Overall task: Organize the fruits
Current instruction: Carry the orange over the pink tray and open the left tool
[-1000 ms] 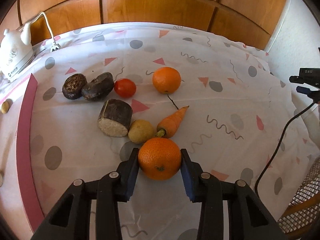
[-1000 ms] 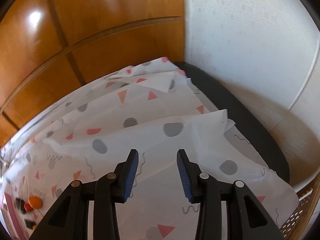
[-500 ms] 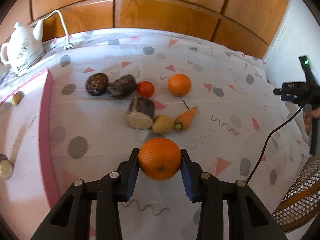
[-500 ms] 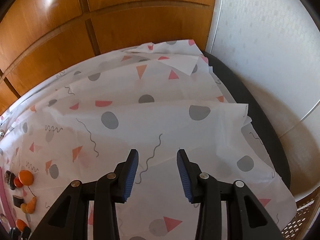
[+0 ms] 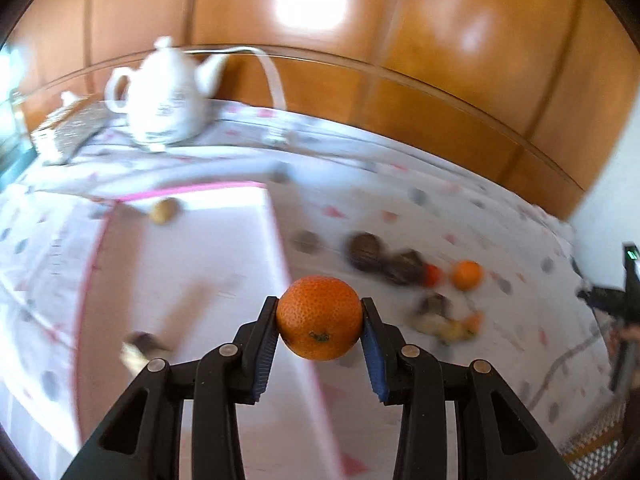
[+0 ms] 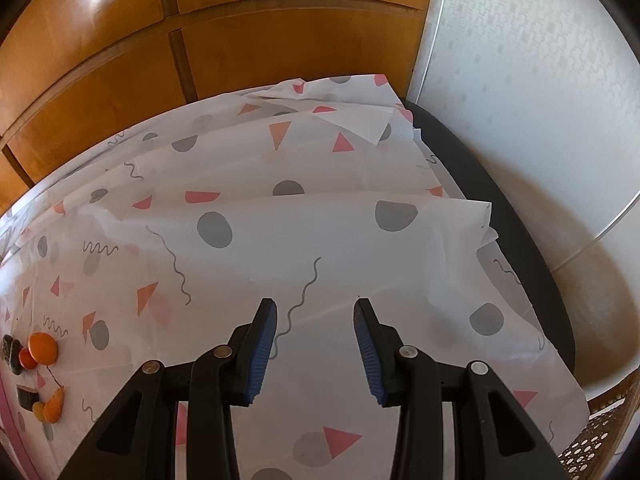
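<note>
My left gripper (image 5: 319, 312) is shut on an orange (image 5: 319, 323) and holds it in the air above the right edge of a white tray with a pink rim (image 5: 276, 216). A small potato (image 5: 162, 210) lies at the tray's far side. On the cloth to the right lie a second orange (image 5: 466, 275), a red tomato (image 5: 432, 275), dark roots (image 5: 364, 246), a carrot (image 5: 472, 319) and a pale potato (image 5: 438, 326), all blurred. My right gripper (image 6: 315, 322) is open and empty above bare cloth; the produce shows at its far left, around the second orange (image 6: 43, 348).
A white teapot (image 5: 162, 102) with a cord stands at the back left beside a woven mat (image 5: 68, 128). Wooden cabinets line the back. The patterned cloth (image 6: 280, 240) is wrinkled, with a dark table edge (image 6: 500, 216) and a white wall on the right.
My left gripper has lifted the orange and swung left, from over the produce pile to over the tray's edge. The right gripper has shifted a little and stays open.
</note>
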Action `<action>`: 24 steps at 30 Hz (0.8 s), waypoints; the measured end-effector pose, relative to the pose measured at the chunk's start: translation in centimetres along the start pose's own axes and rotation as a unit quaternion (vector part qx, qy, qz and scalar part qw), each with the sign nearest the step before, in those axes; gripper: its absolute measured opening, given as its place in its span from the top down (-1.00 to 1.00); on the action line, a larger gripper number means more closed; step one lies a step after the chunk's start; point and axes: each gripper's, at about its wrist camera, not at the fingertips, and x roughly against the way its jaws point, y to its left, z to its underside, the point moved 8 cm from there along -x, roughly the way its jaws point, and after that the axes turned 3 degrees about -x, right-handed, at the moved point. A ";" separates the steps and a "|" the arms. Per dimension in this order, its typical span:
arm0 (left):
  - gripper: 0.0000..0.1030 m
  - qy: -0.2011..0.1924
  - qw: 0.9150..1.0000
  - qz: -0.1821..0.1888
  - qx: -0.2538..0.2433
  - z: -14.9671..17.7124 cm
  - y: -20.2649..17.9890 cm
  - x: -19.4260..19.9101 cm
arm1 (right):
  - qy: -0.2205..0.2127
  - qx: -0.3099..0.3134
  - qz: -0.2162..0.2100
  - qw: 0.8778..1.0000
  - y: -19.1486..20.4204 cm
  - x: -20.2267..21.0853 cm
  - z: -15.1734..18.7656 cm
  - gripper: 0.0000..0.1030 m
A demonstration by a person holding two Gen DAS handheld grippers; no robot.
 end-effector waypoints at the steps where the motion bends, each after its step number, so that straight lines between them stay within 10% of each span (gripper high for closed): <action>1: 0.23 -0.001 1.000 -0.010 0.010 -0.2 1.5 0.0 | 0.000 0.001 0.000 1.000 0.1 0.0 0.1 0.22; 10: 0.23 0.017 0.993 -0.100 0.056 -1.2 12.1 -2.2 | -0.006 0.051 -0.031 0.998 2.9 0.4 0.6 0.22; 24: 0.21 0.051 0.989 -0.124 0.069 -0.1 15.5 -5.4 | -0.011 0.094 -0.031 0.995 4.8 0.3 1.1 0.22</action>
